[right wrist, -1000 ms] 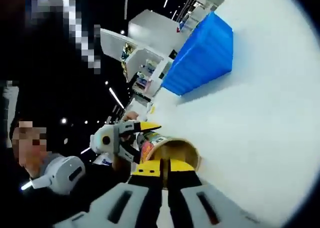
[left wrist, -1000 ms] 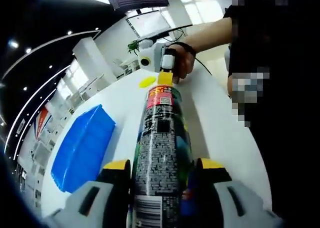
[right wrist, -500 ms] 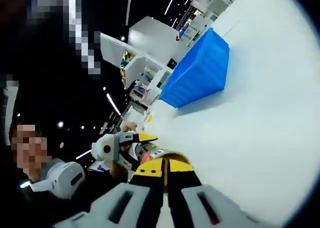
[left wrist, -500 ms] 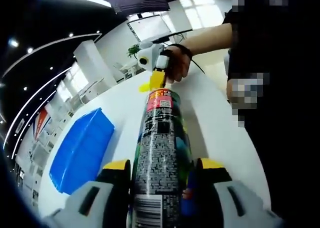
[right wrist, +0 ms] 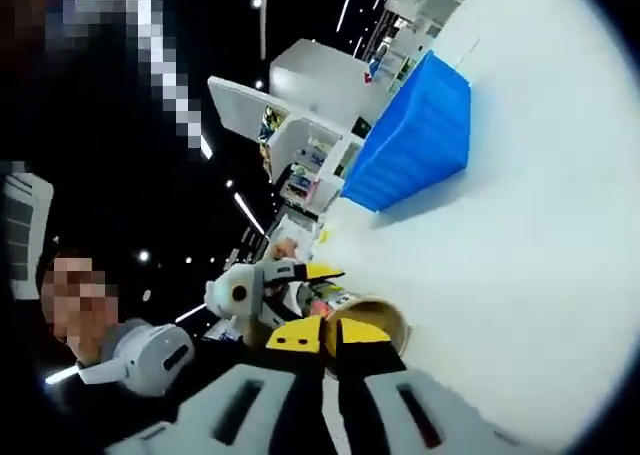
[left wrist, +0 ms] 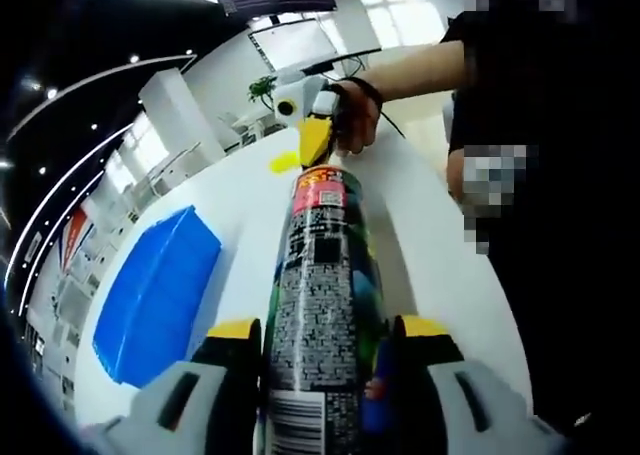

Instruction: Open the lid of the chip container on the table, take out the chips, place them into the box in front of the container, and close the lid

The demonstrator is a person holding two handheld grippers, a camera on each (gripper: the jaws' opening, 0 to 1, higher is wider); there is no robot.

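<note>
Left hand-held gripper (left wrist: 322,375): grey jaws, yellow-capped black tips. Right hand-held gripper (right wrist: 328,337): grey jaws, yellow tips. Person: dark short-sleeved top (left wrist: 545,175), black wristband (left wrist: 368,95).

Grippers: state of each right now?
Left gripper: shut on the chip container.
Right gripper: jaws together at the container's open mouth; whether they pinch anything cannot be told.

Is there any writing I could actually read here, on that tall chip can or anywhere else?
Nothing is legible.
Chip can: fine print, a square code and a barcode, all too small and blurred.
Red band near the can's top: lettering too blurred.
Red sign in the background: unreadable.
Blue box: no text visible.
</note>
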